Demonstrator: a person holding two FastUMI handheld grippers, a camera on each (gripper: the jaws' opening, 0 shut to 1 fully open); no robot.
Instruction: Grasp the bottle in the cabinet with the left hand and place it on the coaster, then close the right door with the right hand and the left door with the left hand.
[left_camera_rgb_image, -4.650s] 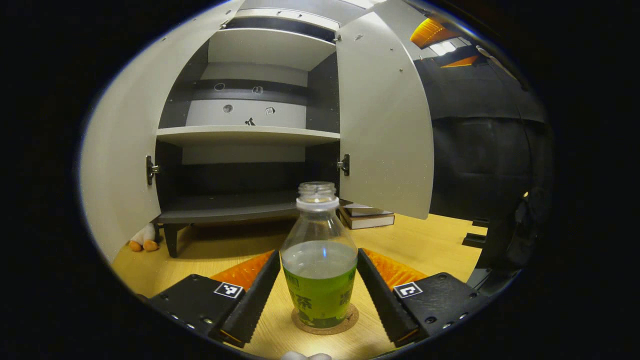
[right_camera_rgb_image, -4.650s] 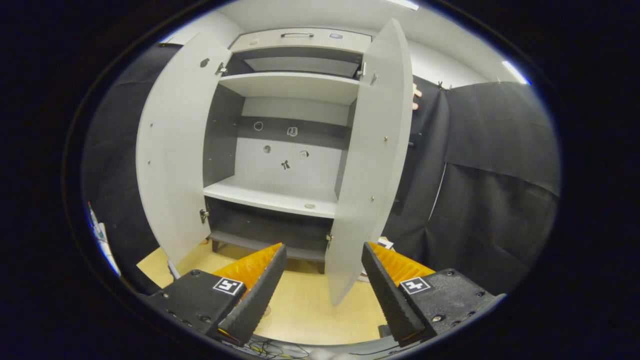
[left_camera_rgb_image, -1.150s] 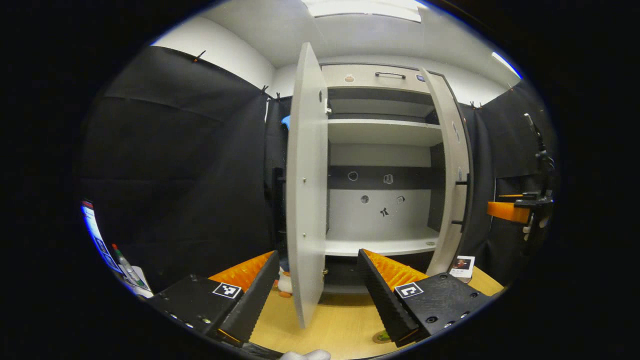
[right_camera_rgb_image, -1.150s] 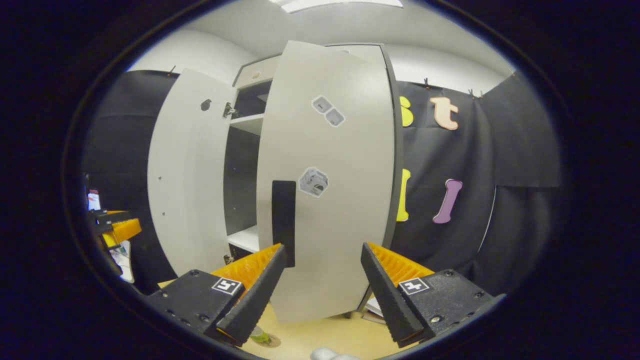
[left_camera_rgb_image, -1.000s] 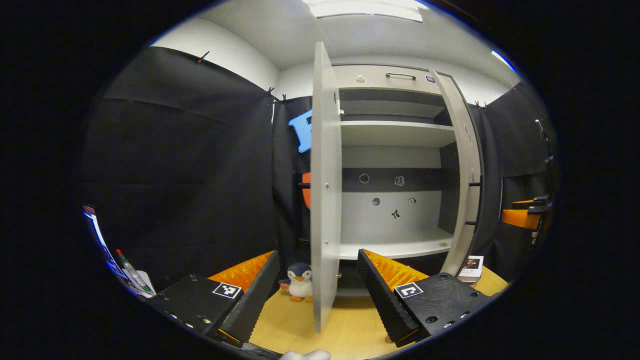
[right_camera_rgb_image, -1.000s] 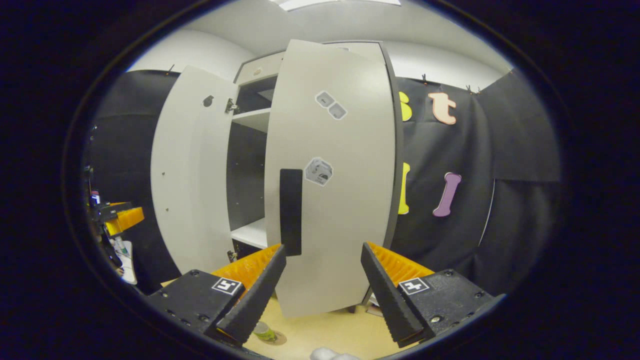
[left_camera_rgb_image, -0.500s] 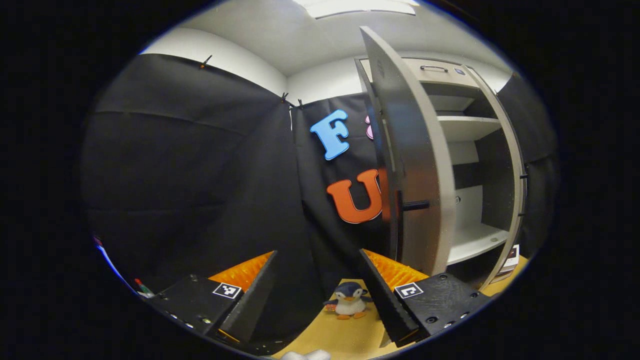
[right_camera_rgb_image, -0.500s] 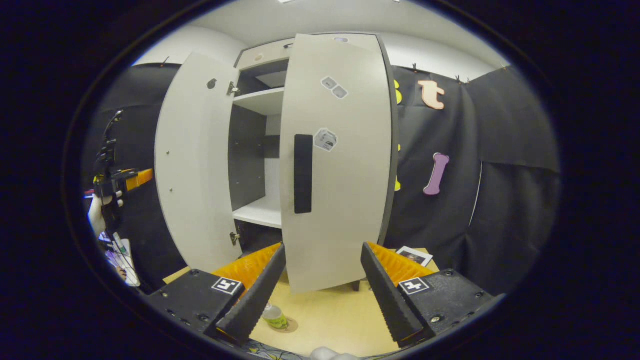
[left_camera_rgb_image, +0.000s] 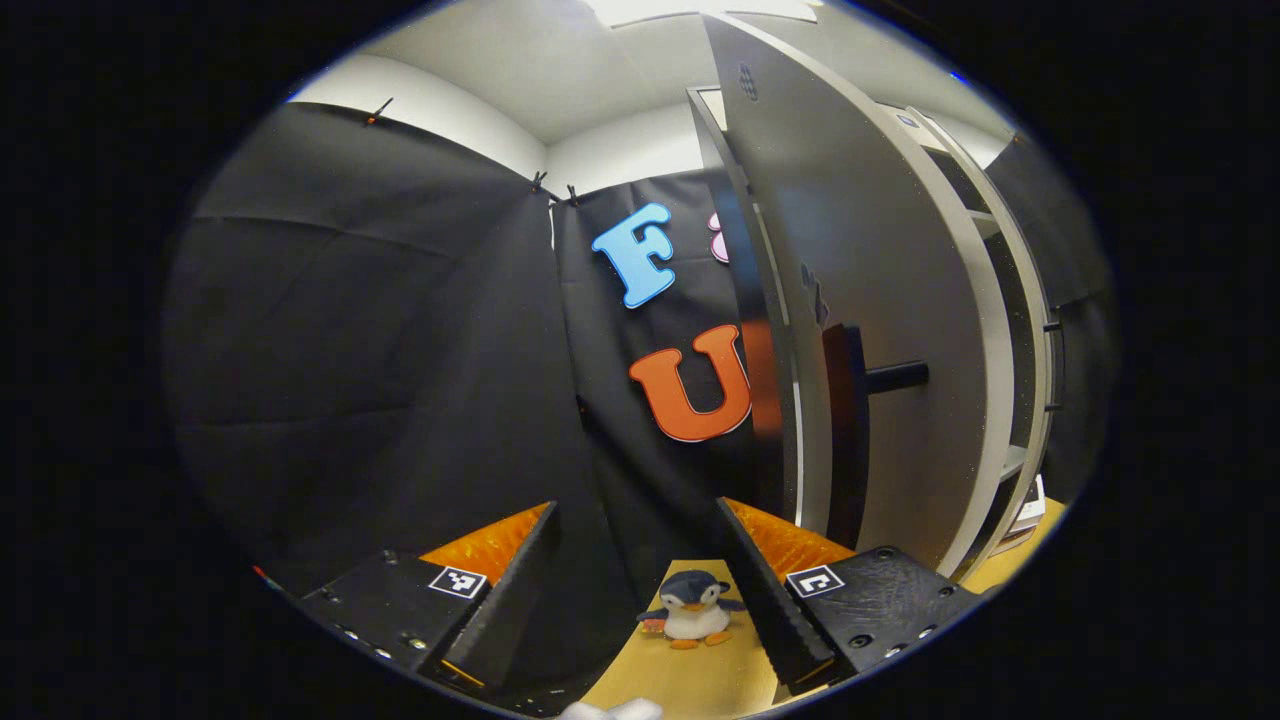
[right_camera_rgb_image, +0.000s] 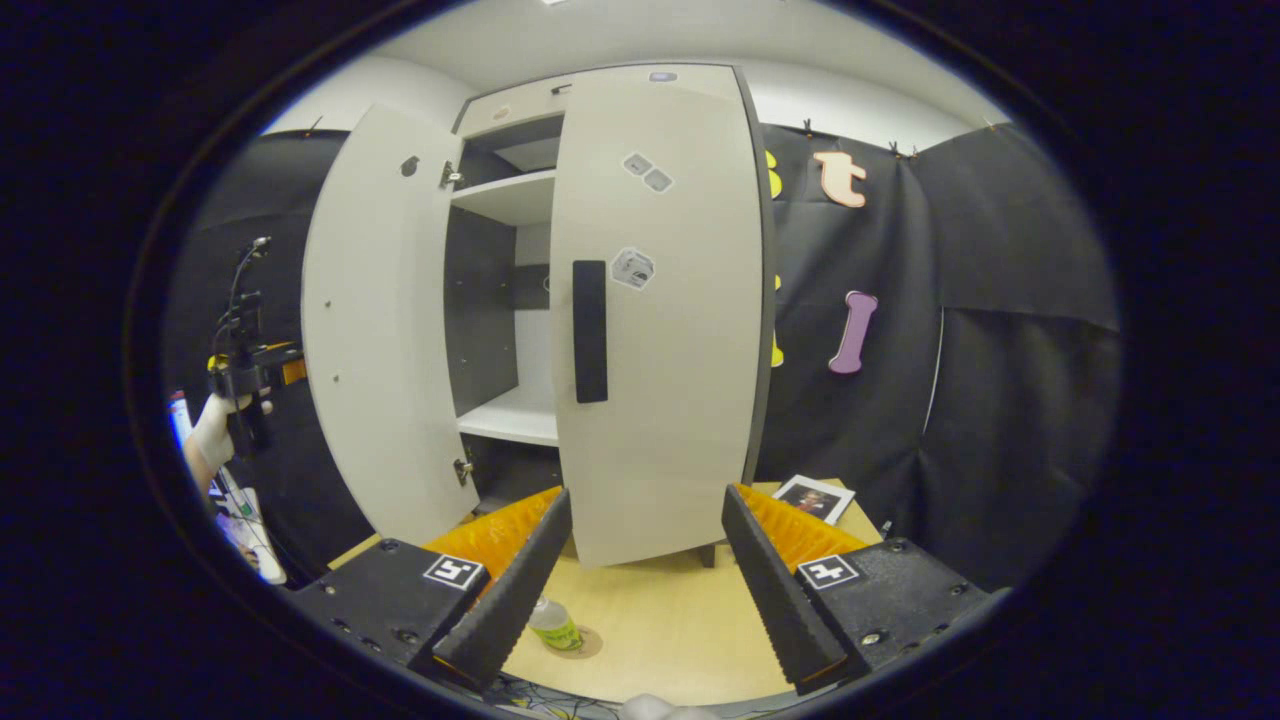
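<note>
The bottle (right_camera_rgb_image: 553, 622) is sitting on its coaster (right_camera_rgb_image: 580, 640); the right door (right_camera_rgb_image: 655, 320) is nearly shut. The released left gripper (left_camera_rgb_image: 637, 590) is rounding the left door (left_camera_rgb_image: 860, 330), which needs pushing next; the right gripper (right_camera_rgb_image: 645, 570) is hanging released too.

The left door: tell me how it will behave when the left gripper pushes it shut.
The left door is a tall flat panel, so it will probably stay stiff. It hangs on hinges at its cabinet edge, so it should swing rather than slide. A push near its free edge, far from the hinges, likely needs little force from the left gripper, which is open.
</note>
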